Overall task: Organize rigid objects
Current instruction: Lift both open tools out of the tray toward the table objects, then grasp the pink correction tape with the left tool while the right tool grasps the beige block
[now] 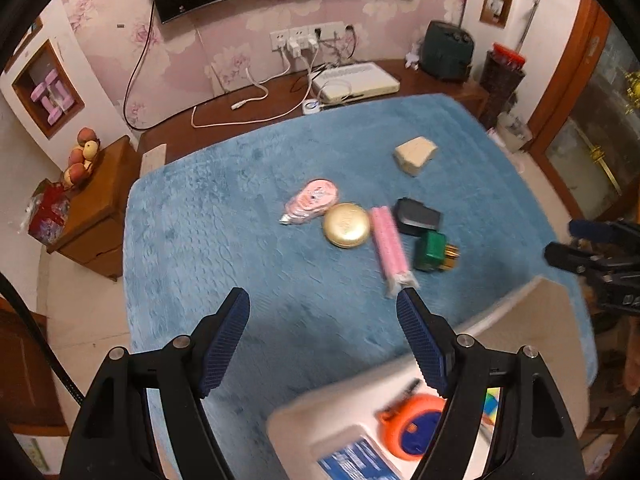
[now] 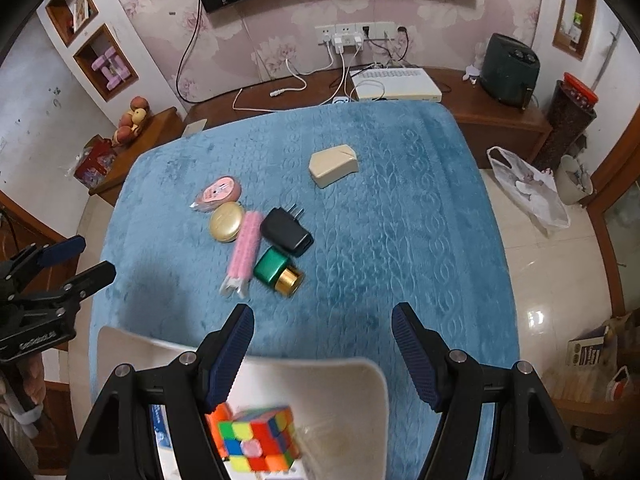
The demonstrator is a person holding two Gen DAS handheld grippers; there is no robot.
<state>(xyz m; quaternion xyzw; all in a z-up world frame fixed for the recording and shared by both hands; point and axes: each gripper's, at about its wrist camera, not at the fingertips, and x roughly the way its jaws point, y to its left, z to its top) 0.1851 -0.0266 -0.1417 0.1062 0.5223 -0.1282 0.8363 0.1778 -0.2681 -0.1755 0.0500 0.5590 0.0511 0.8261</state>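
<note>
On the blue cloth (image 2: 400,220) lie a gold round compact (image 2: 226,222), a pink packet (image 2: 217,193), a pink roll (image 2: 245,246), a black plug adapter (image 2: 286,232), a green and gold bottle (image 2: 278,270) and a beige box (image 2: 333,165). The same cluster shows in the left wrist view: compact (image 1: 346,225), pink roll (image 1: 388,244), adapter (image 1: 417,217), bottle (image 1: 434,251), beige box (image 1: 415,154). A white bin (image 2: 340,368) at the near edge holds a colour cube (image 2: 260,440) and an orange tape measure (image 1: 412,426). My left gripper (image 1: 323,308) and right gripper (image 2: 323,322) hang open and hold nothing, above the cloth near the bin.
Behind the table runs a wooden shelf with a white device (image 2: 396,85), cables and wall sockets (image 2: 356,34). A dark appliance (image 2: 510,68) stands at the right. A side cabinet with fruit (image 2: 132,120) is at the left. Tiled floor and a plastic bag (image 2: 528,188) lie to the right.
</note>
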